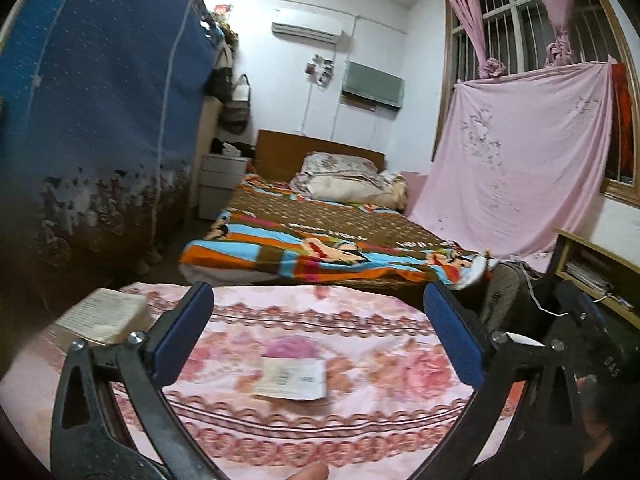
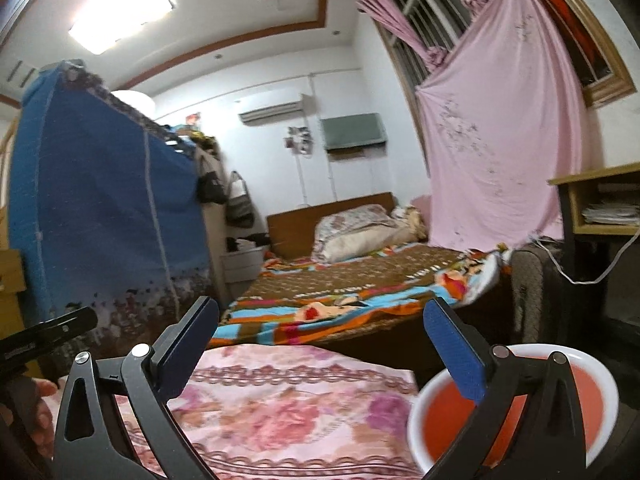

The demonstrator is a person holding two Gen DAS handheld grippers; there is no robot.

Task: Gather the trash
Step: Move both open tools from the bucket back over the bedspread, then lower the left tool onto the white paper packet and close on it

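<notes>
A flat white paper wrapper with printed marks [image 1: 291, 380] lies on the pink floral cloth [image 1: 340, 316] that covers a table. My left gripper [image 1: 319, 312] is open and empty, held above the cloth with the wrapper below and between its blue pads [image 1: 182, 332]. My right gripper [image 2: 320, 332] is open and empty, over the same floral cloth [image 2: 280, 392]. A white basin with a red inside [image 2: 512, 404] sits at the lower right of the right wrist view, partly behind the right finger. The other gripper's black body [image 2: 44, 336] shows at the left edge.
A thick open book [image 1: 102, 314] lies at the cloth's far left. Beyond the table stands a bed with a striped blanket [image 1: 320, 240]. A blue fabric wardrobe [image 1: 100, 100] stands on the left, a wooden shelf [image 1: 596, 264] and a pink hanging sheet [image 1: 520, 160] on the right.
</notes>
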